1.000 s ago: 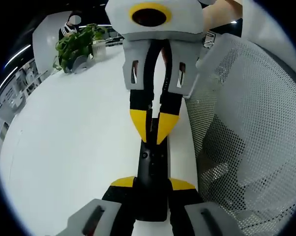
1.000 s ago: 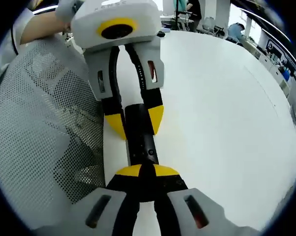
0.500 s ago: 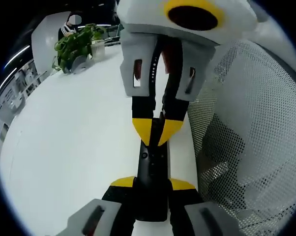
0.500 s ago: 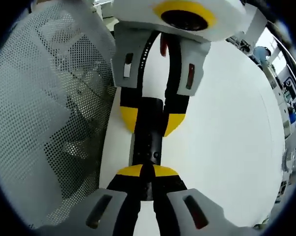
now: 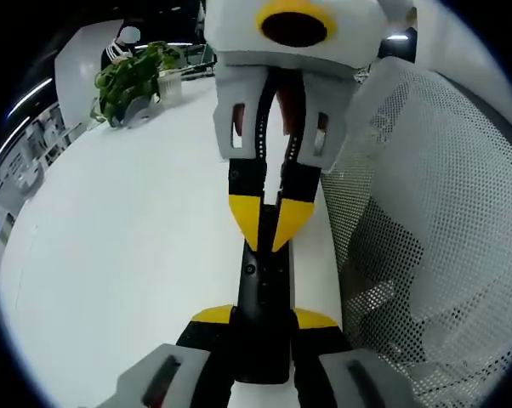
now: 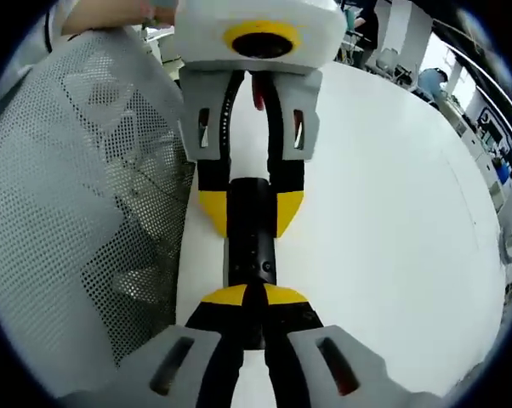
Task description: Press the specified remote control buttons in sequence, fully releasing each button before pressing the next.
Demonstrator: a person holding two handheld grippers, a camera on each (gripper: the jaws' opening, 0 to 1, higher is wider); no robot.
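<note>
A slim black remote control (image 5: 263, 285) lies lengthwise above the white table (image 5: 120, 238), held between the yellow-tipped jaws of my left gripper (image 5: 263, 317), which is shut on its near end. My right gripper (image 5: 269, 223) comes in from the top of the left gripper view, its two yellow tips closed together and resting on the remote's far part, by a small round button. In the right gripper view my right gripper (image 6: 253, 296) is shut with its tips on the remote (image 6: 249, 246). Beyond it, my left gripper (image 6: 250, 210) clamps the remote's sides.
A white mesh chair back (image 5: 426, 212) stands close along the table's edge and appears again (image 6: 77, 195) in the right gripper view. A potted plant (image 5: 137, 76) sits at the table's far end. The table top (image 6: 384, 212) stretches wide beside the remote.
The right gripper's body leaned close over the remote half a second ago and has drawn back; its shut tips stay at the remote's far part. The left gripper's hold is unchanged.
</note>
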